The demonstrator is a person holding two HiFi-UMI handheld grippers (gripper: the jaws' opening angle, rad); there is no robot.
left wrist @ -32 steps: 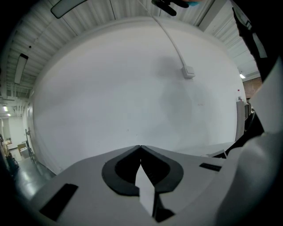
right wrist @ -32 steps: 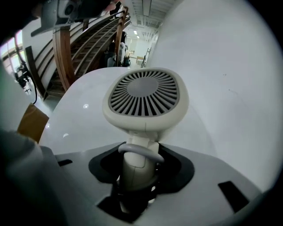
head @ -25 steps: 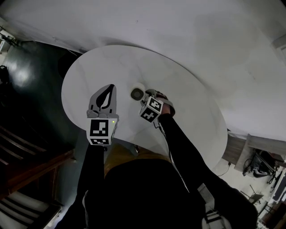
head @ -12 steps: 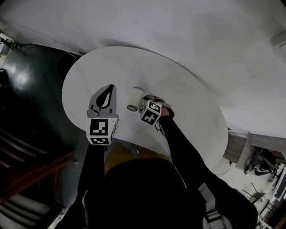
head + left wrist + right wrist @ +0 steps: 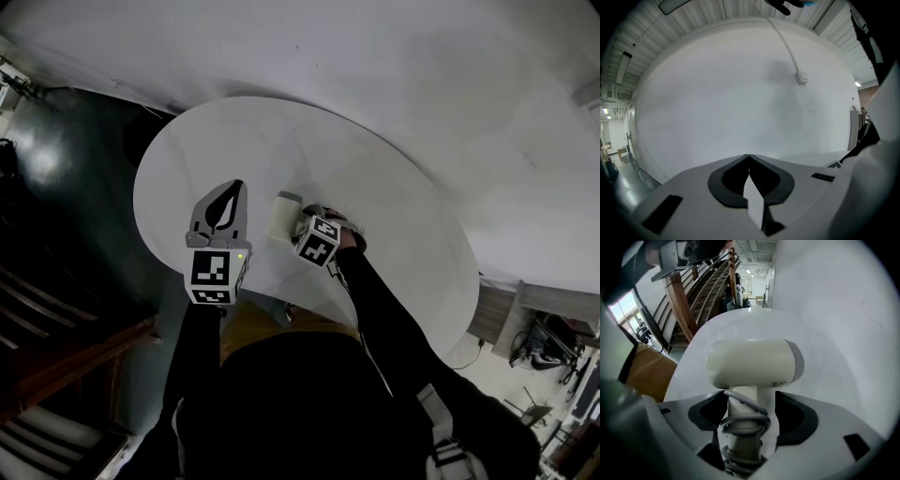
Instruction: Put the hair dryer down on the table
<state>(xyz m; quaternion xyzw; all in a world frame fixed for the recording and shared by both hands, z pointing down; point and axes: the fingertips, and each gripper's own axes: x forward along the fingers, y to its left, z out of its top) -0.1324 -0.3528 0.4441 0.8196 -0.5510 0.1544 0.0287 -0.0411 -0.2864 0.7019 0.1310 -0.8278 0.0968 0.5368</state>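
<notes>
The cream hair dryer (image 5: pixel 284 214) lies on its side on the round white table (image 5: pixel 394 216), its barrel pointing to the left. In the right gripper view the dryer's body (image 5: pixel 754 364) rests on the tabletop, and its handle, wound with grey cord (image 5: pixel 745 420), runs back between the jaws. My right gripper (image 5: pixel 302 221) is opening around that handle, with a gap showing on each side of it. My left gripper (image 5: pixel 232 187) hovers just left of the dryer, shut and holding nothing; the tips meet in the left gripper view (image 5: pixel 749 155).
The table's near edge (image 5: pixel 281 298) runs close to the person's body. Dark floor (image 5: pixel 66 159) and a wooden staircase (image 5: pixel 56 347) lie to the left. A white wall (image 5: pixel 422 75) rises behind the table. More tabletop (image 5: pixel 834 357) stretches beyond the dryer.
The hair dryer has tipped from facing its nozzle up at the head camera to lying flat on the table. The right gripper came down slightly with it. The left gripper barely moved.
</notes>
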